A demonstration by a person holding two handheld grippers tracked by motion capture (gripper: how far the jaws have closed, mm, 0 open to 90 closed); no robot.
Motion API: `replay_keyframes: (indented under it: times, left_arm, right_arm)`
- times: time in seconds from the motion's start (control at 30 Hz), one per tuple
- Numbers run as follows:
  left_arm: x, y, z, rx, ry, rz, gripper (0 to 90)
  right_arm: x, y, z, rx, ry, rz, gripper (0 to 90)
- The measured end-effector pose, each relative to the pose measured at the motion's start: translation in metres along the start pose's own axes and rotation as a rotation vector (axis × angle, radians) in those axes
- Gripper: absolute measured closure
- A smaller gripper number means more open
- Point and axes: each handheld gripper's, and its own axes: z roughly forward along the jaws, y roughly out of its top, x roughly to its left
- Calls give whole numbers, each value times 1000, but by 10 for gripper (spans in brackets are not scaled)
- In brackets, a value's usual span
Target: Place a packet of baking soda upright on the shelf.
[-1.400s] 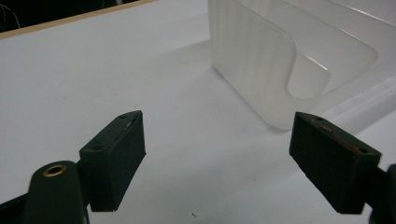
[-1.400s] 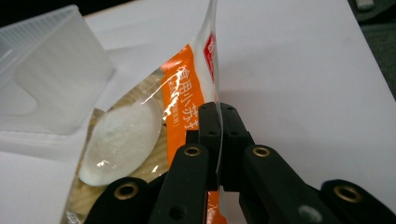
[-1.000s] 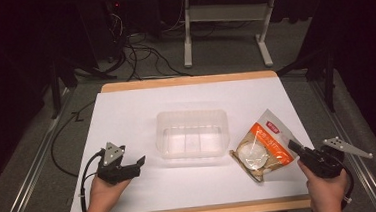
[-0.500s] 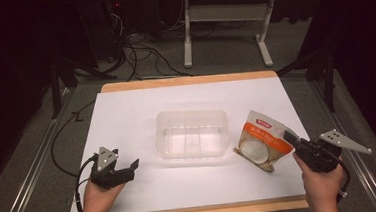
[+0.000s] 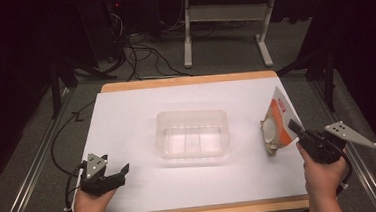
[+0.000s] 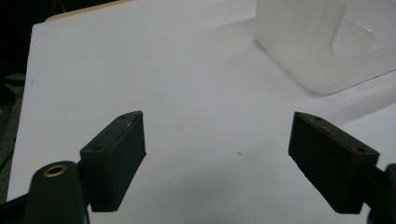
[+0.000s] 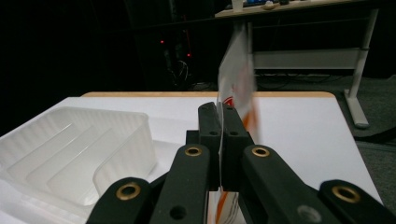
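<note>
A flat orange-and-white packet with a clear round window stands lifted on edge at the table's right side. My right gripper is shut on its near edge. In the right gripper view the packet rises upright from between the closed jaws of that gripper. A clear plastic tray sits empty in the middle of the white table cover; it also shows as the tray left of my right jaws. My left gripper hovers open near the front left, with nothing between its fingers.
The white cover ends at a wooden table edge at the back. Beyond it are dark floor, cables and a white table frame. A corner of the clear tray lies ahead of my left gripper.
My right gripper has raised the packet from lying flat to standing on edge and drawn it rightward. My left hand has slid a little toward the front left.
</note>
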Motion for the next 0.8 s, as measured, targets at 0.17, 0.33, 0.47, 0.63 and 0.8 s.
replay_keyframes:
  times: [0.17, 0.33, 0.47, 0.63, 0.8]
  left_arm:
    - [-2, 1, 1, -3, -5, 9, 192]
    - [-4, 5, 3, -24, -17, 29, 192]
    - [-5, 7, 6, -22, -29, 30, 192]
    - [-9, 11, 8, -32, -42, 53, 197]
    - [-9, 12, 11, -32, -50, 60, 198]
  right_arm:
    - [3, -3, 0, 11, -14, -28, 900]
    - [9, -3, -4, 20, -34, -90, 900]
    - [13, -6, -4, 26, -36, -105, 900]
    - [14, -16, -1, 31, -25, -87, 830]
    - [13, -28, 11, 82, -69, -65, 729]
